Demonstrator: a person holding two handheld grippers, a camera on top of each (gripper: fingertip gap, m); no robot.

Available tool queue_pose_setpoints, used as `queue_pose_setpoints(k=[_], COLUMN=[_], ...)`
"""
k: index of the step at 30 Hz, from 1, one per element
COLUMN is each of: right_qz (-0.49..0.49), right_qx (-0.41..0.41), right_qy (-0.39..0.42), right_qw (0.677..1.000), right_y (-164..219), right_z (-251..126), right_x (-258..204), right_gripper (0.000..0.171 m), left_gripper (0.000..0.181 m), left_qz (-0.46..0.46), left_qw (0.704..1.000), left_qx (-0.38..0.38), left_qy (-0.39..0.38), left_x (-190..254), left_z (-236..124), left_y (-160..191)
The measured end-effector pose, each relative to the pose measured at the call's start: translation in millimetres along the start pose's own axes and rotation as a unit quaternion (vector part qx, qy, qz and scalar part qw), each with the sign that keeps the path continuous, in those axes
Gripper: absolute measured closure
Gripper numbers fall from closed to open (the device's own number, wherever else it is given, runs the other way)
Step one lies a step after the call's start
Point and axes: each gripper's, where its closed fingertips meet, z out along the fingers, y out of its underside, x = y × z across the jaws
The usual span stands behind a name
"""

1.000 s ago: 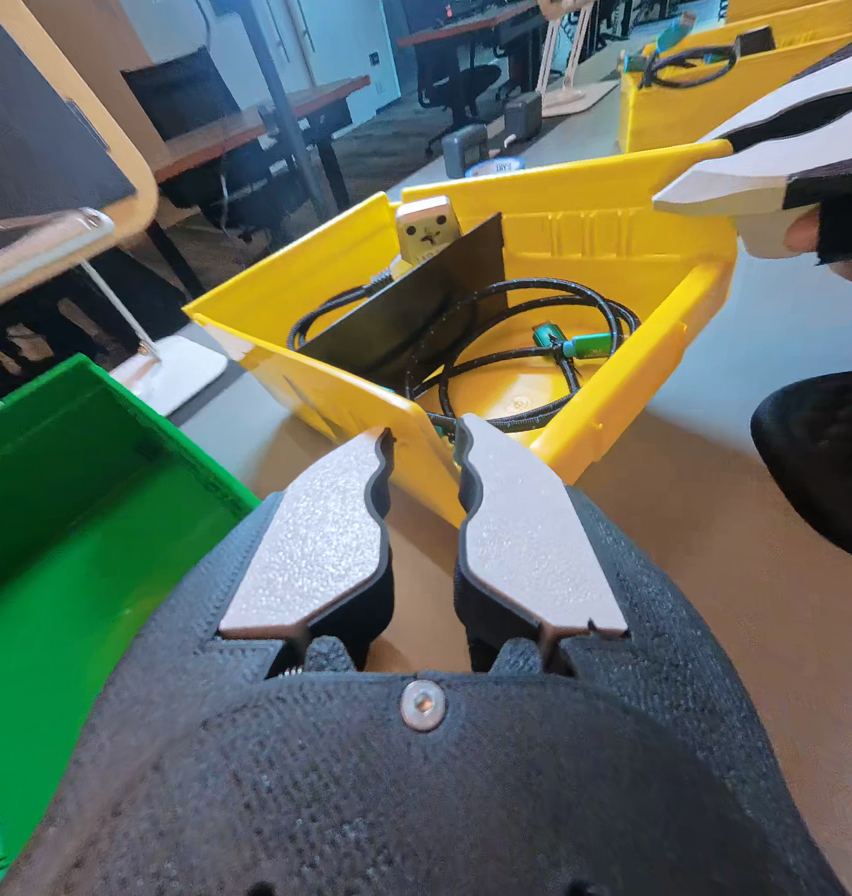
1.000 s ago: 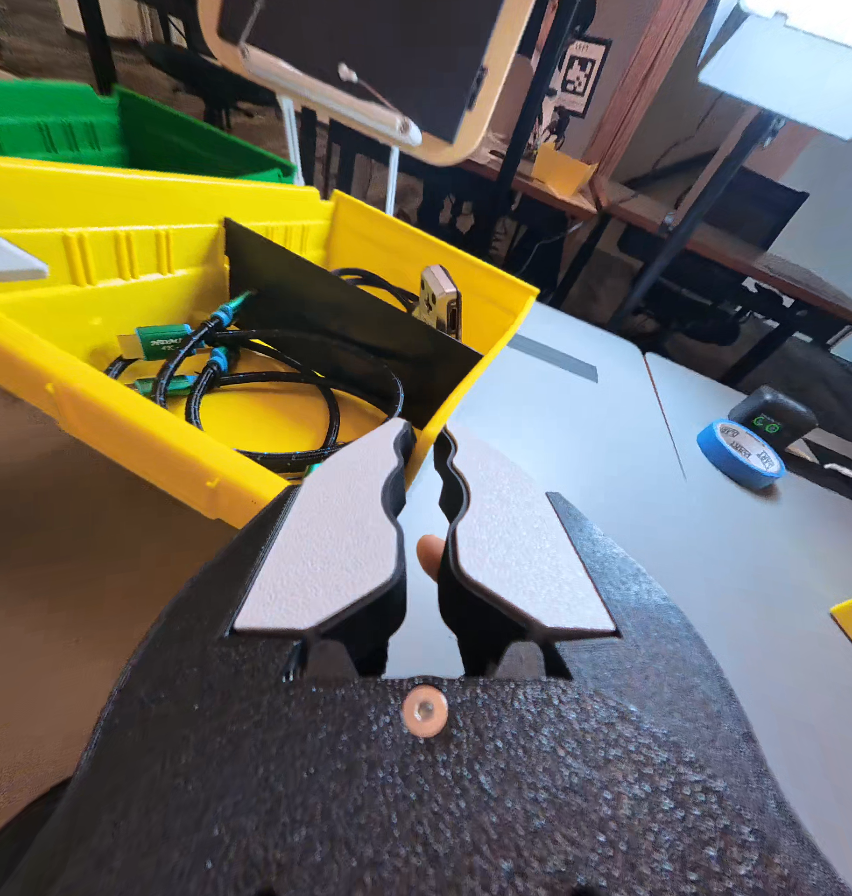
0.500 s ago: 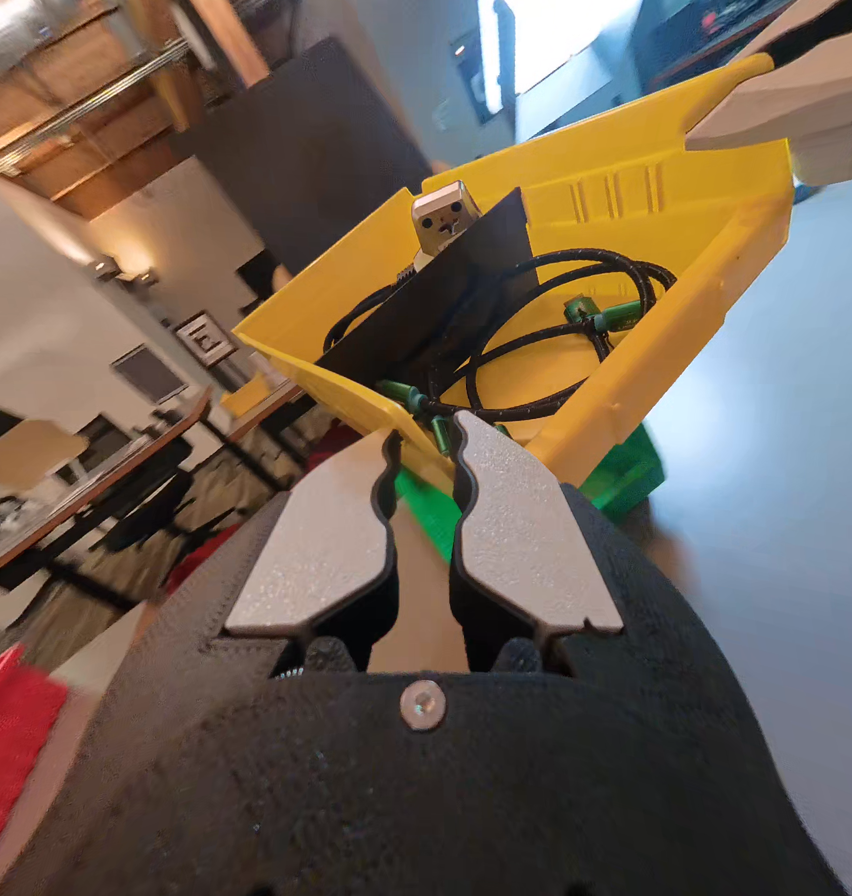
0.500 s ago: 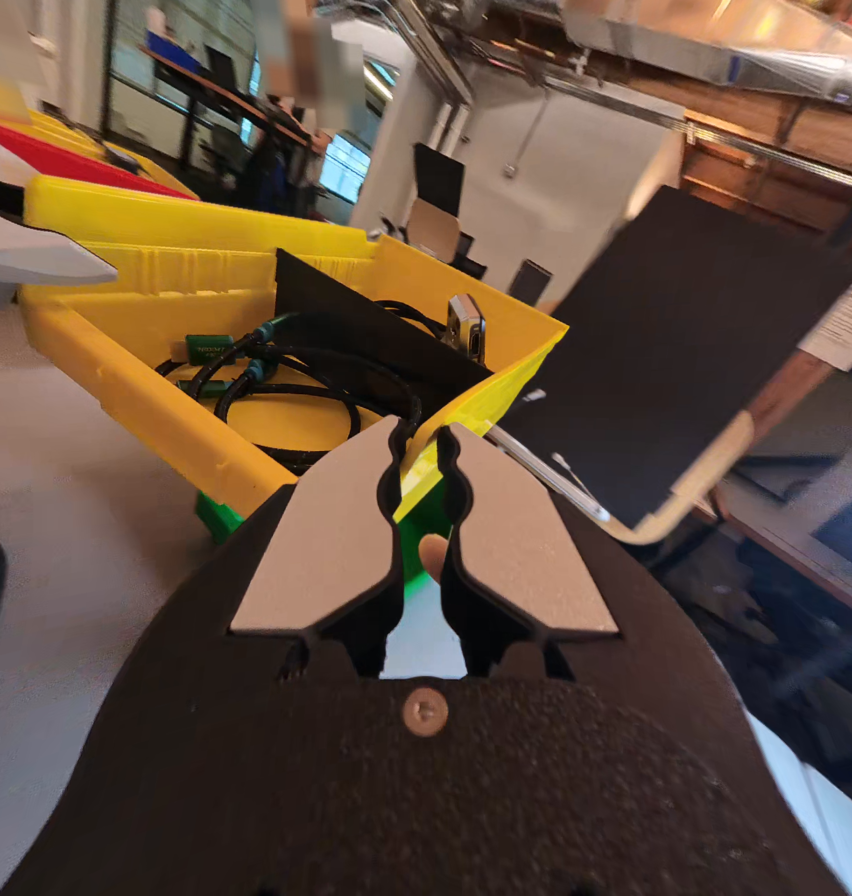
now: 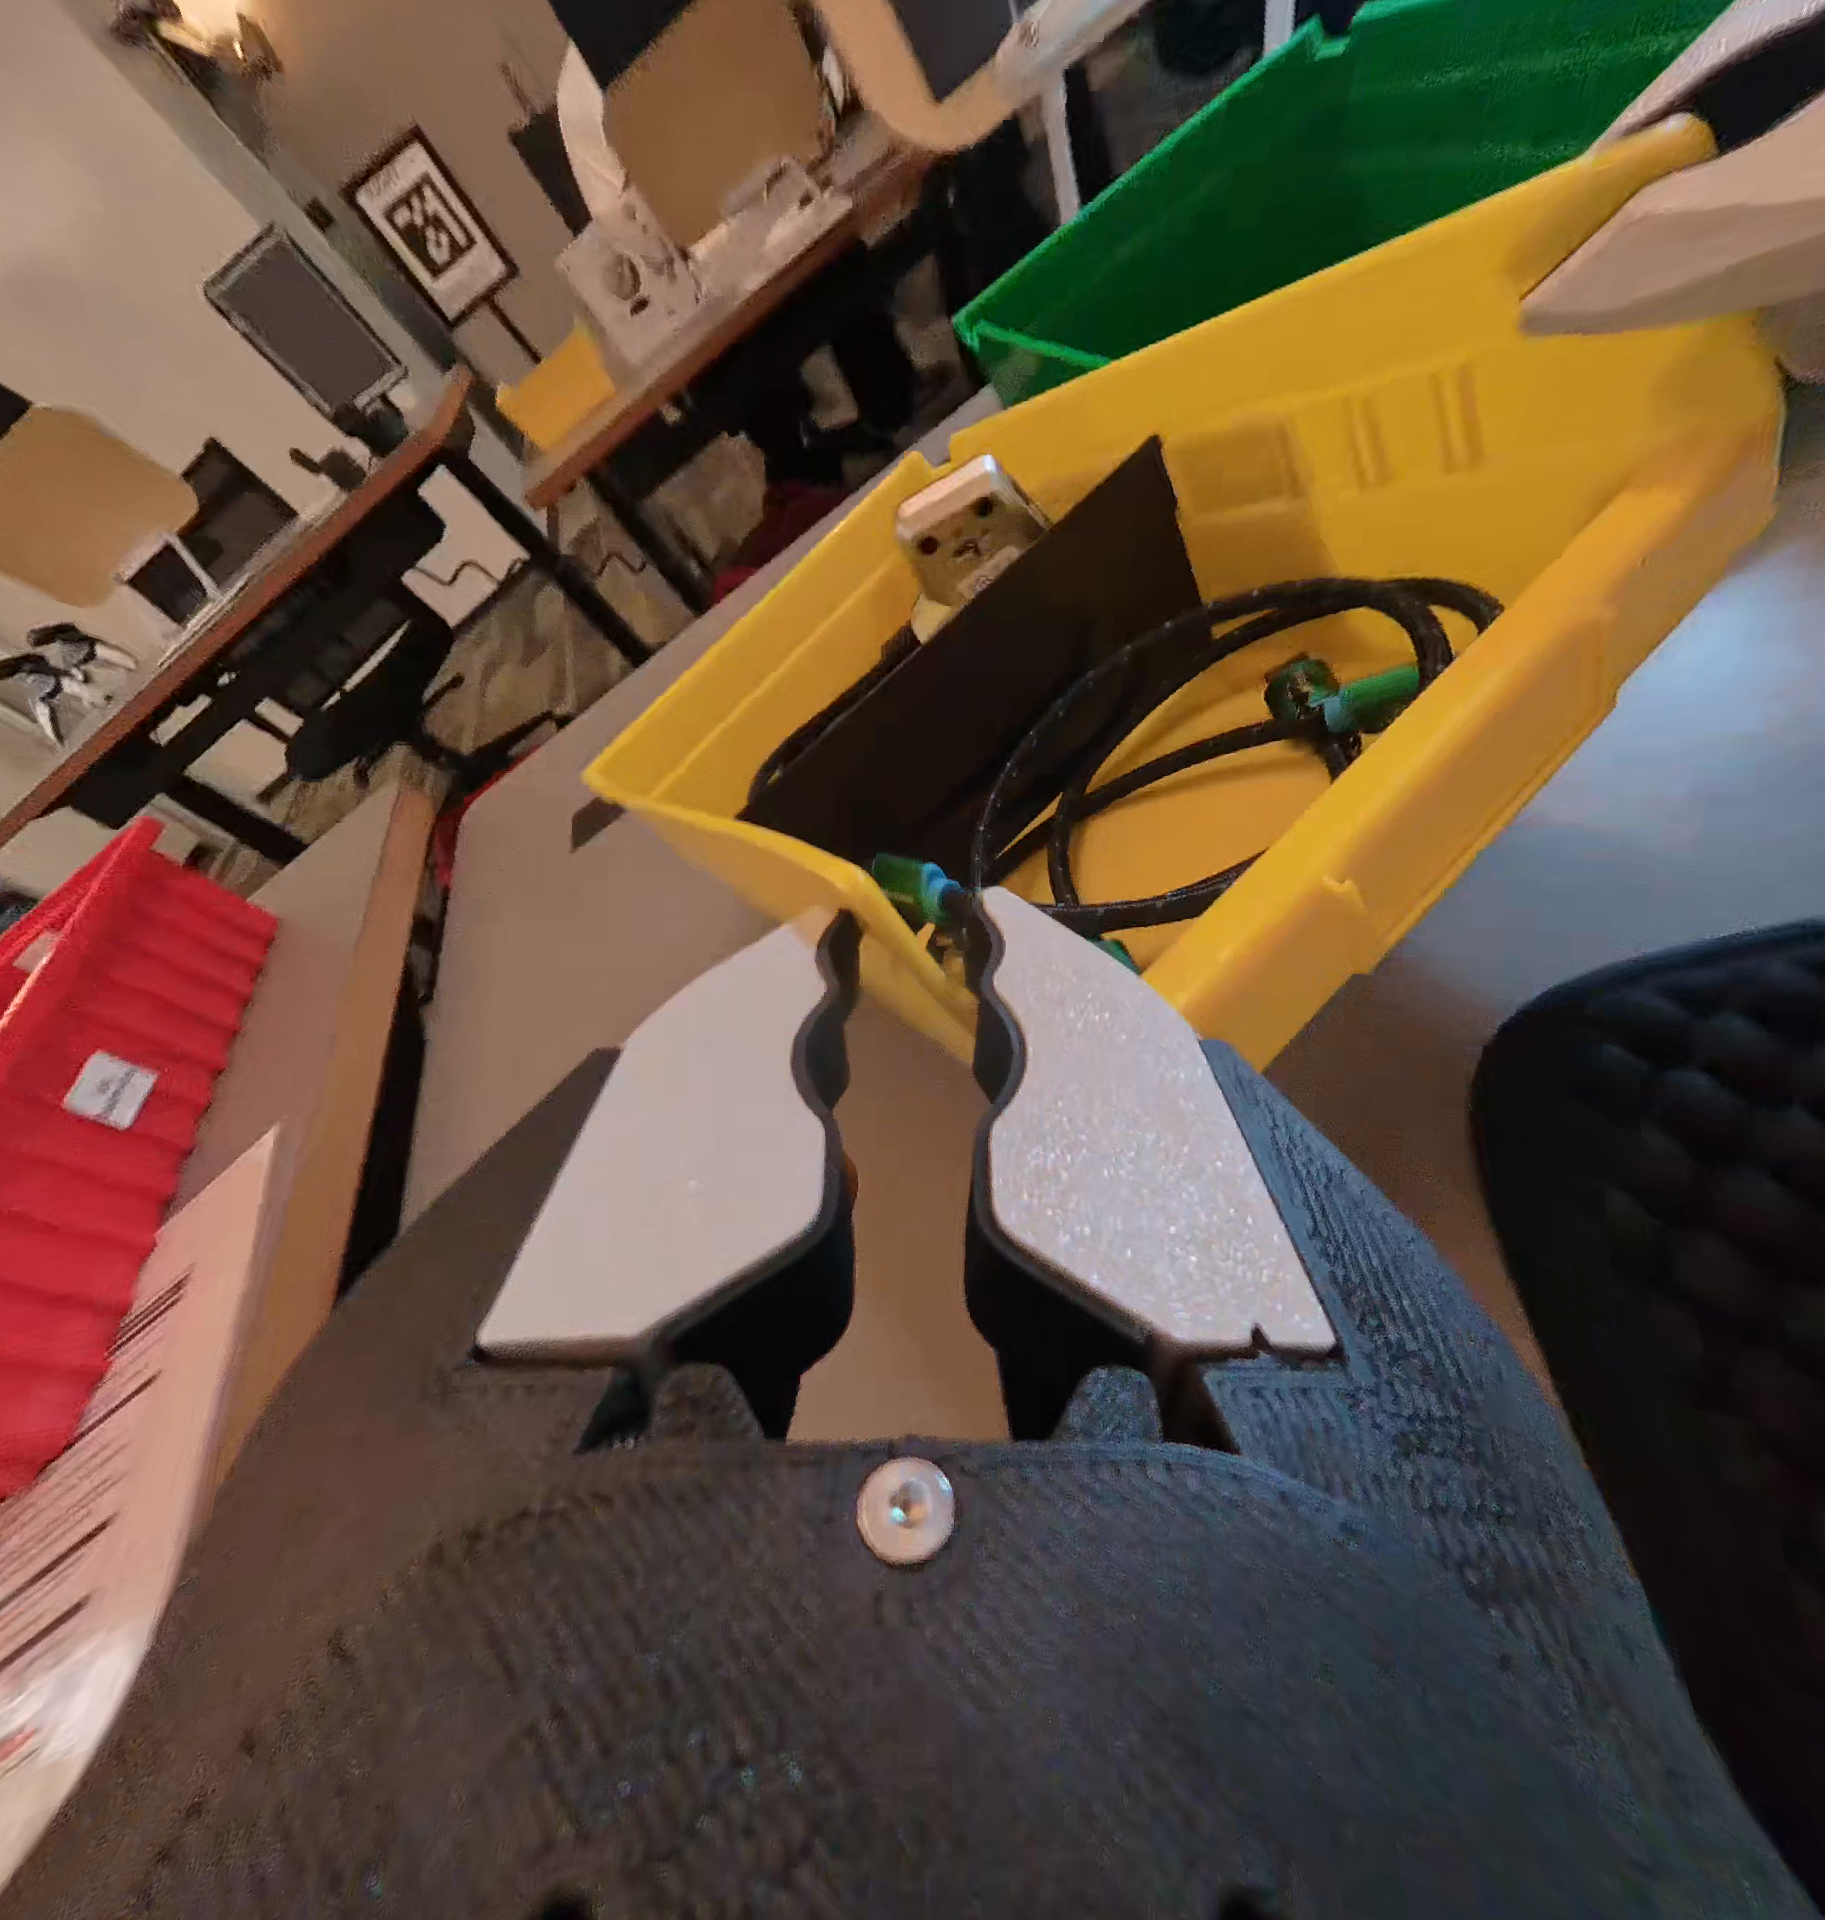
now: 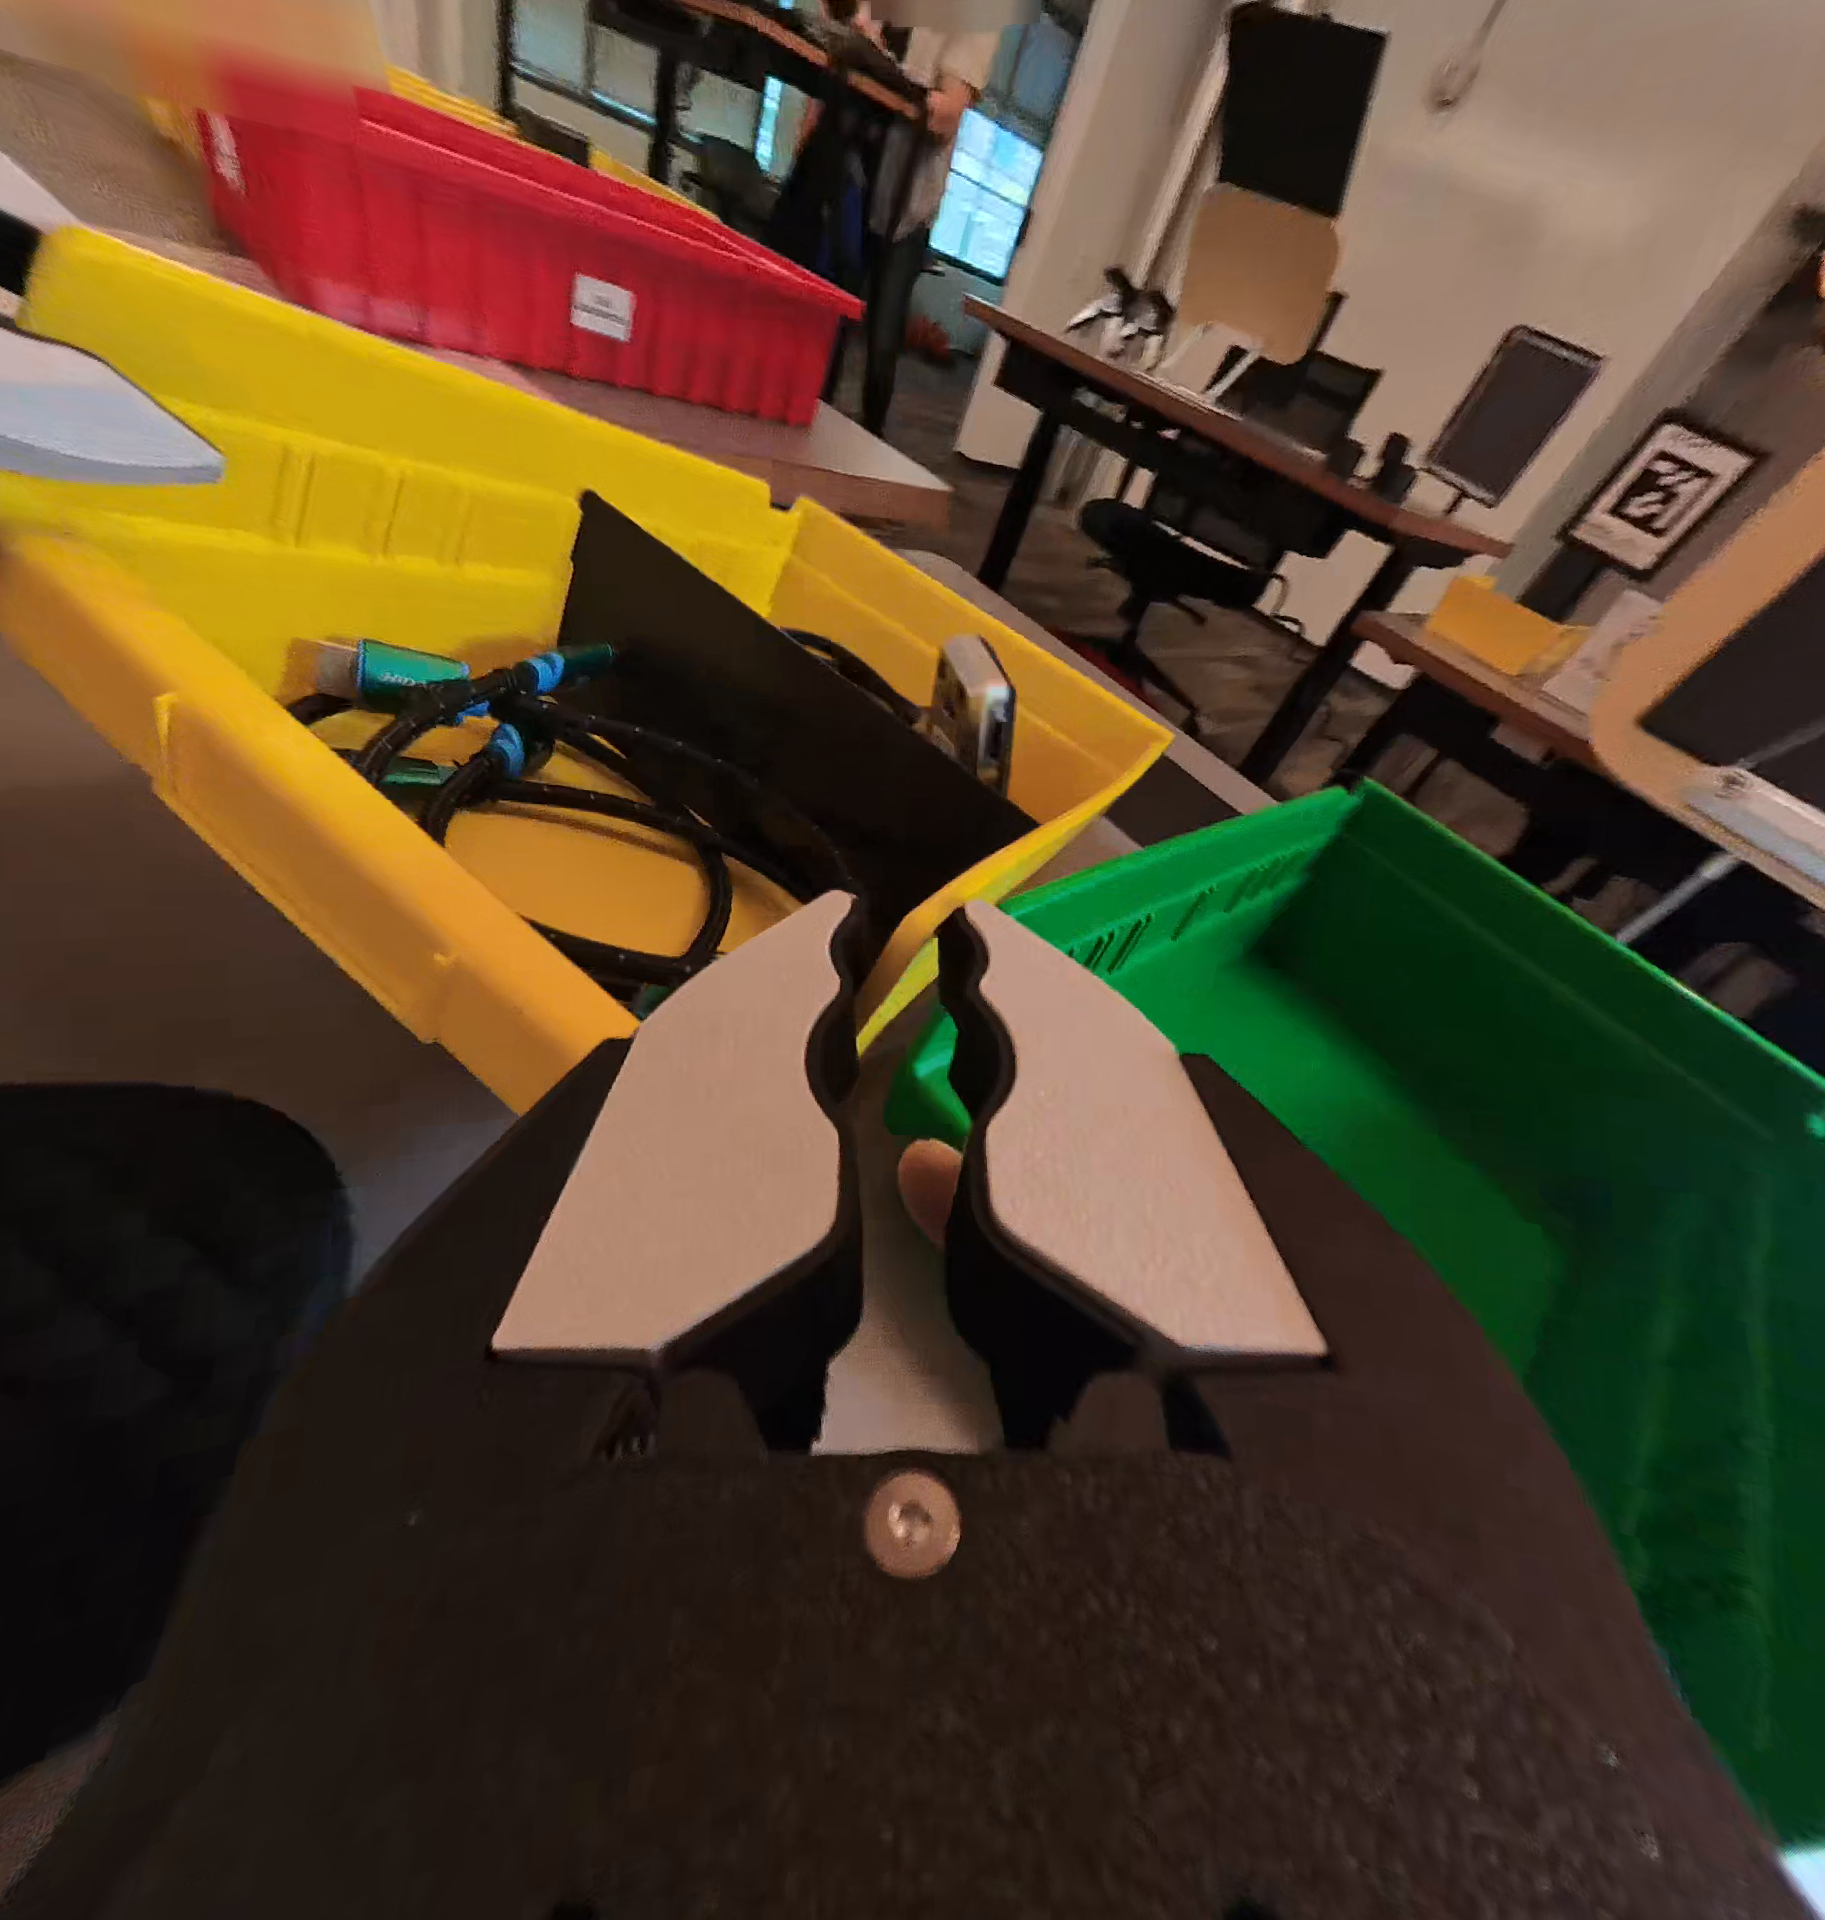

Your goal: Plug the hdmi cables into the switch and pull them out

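A yellow bin holds a black divider, a silver HDMI switch behind the divider, and coiled black HDMI cables with green plugs in front. My left gripper is shut on the bin's near corner. My right gripper is shut on the opposite corner of the bin. The switch and cables also show in the right wrist view. Each gripper's fingers show at the far corner in the other's view. I cannot tell whether the bin rests on the table.
An empty green bin stands right beside the yellow bin; it also shows in the left wrist view. A red bin sits on the table beyond. A black textured pad lies close by. Desks and chairs fill the background. The tips of one gripper are about 20 cm away from the tips of the other.
Both grippers have stayed shut on the yellow bin and swung it round. Half a second ago it was above the green bin; now the green bin lies beside it.
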Motion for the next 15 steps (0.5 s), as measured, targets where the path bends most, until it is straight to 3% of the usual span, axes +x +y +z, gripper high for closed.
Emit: queue_pose_setpoints(k=[4, 6, 9, 13, 15], right_qz=[0.028, 0.023, 0.03, 0.026, 0.013], right_qx=[-0.034, -0.087, -0.158, -0.161, -0.158], right_qy=[0.057, 0.09, 0.06, 0.016, -0.019], right_qw=[0.997, 0.992, 0.985, 0.986, 0.987], right_y=[19.9, 41.5, 70.3, 51.6, 31.4], right_z=[-20.8, -23.9, -23.5, -37.7, -56.5], right_x=[38.0, 59.7, 77.5, 102.6, 117.3], right_gripper=[0.158, 0.159, 0.156, 0.153, 0.152], left_gripper=[0.16, 0.156, 0.149, 0.141, 0.128], left_qz=[-0.044, -0.019, 0.005, 0.064, 0.088], left_qw=[0.998, 0.997, 0.993, 0.995, 0.993], left_qx=[0.03, -0.003, -0.048, -0.033, -0.031], left_qy=[0.039, 0.073, 0.105, 0.073, 0.072], left_x=[27.8, 51.2, 73.5, 68.5, 69.8], left_z=[36.8, 56.7, 74.4, 67.0, 62.3], left_y=[-15.3, -13.6, -11.0, -34.5, -51.0])
